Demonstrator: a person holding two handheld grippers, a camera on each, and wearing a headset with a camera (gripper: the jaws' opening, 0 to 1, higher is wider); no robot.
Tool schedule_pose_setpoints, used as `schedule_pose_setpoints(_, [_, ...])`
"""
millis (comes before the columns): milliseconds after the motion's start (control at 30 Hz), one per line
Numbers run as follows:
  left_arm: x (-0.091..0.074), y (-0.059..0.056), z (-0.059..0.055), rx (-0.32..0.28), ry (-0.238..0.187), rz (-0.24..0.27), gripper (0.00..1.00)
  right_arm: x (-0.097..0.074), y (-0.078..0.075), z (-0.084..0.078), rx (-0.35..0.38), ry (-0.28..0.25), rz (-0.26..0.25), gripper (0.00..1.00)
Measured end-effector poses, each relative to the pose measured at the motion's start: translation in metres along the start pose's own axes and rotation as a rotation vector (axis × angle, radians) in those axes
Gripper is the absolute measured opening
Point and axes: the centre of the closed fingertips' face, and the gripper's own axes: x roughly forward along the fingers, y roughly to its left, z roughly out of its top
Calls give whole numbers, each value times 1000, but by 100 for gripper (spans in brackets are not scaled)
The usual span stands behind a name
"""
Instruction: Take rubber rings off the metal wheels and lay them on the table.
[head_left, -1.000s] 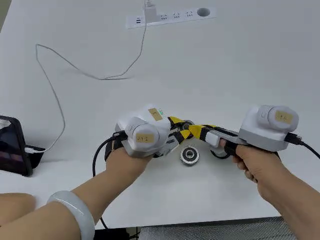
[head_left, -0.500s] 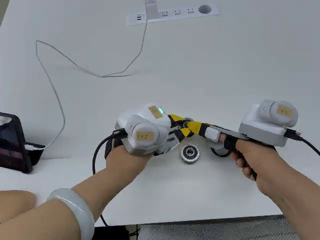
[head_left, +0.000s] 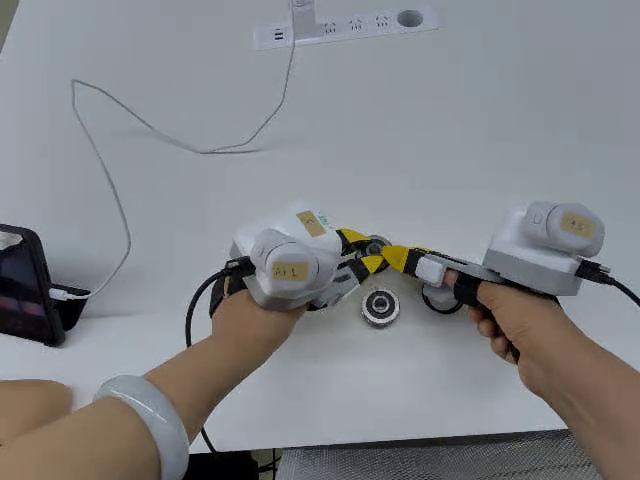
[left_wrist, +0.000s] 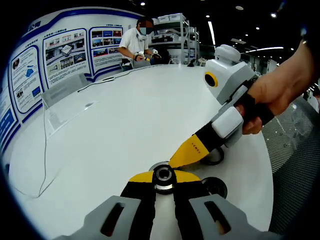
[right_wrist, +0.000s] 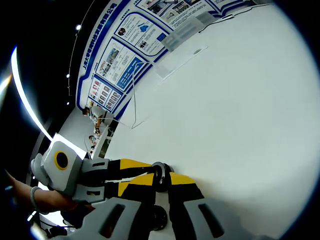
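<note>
The left tool (head_left: 354, 253) has its yellow-tipped jaws squeezed shut on a small round silver metal wheel (left_wrist: 163, 175), which it holds just above the white tabletop (head_left: 450, 140). The right tool (head_left: 392, 258) comes in from 3 o'clock. Its jaws are close together, with the tips right at the wheel's edge - I cannot tell if they pinch the rubber on it. A second silver metal wheel (head_left: 380, 307) lies flat on the tabletop at 6 o'clock from the held one. A loose black rubber ring (left_wrist: 219, 160) lies at 3 o'clock from that second wheel, under the right tool. Far off at 12 o'clock sits a white power strip (head_left: 345, 27) with a thin grey cable (head_left: 200, 155) - and a dark phone (head_left: 25, 290) is at 9 o'clock.
</note>
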Motion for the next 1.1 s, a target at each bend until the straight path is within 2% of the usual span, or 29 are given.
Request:
schedule_pose_setpoints(200, [0,0,1,-2,0,0,13,0,0,-1,-11,7,3,10])
schedule_pose_setpoints(433, [0,0,0,-3,3,-1,13,0,-2,-2,-23,10,-10,4])
schedule_pose_setpoints(1100, [1,0,0,-13,2,-2,13,2,3,0,-13,0,-6,2])
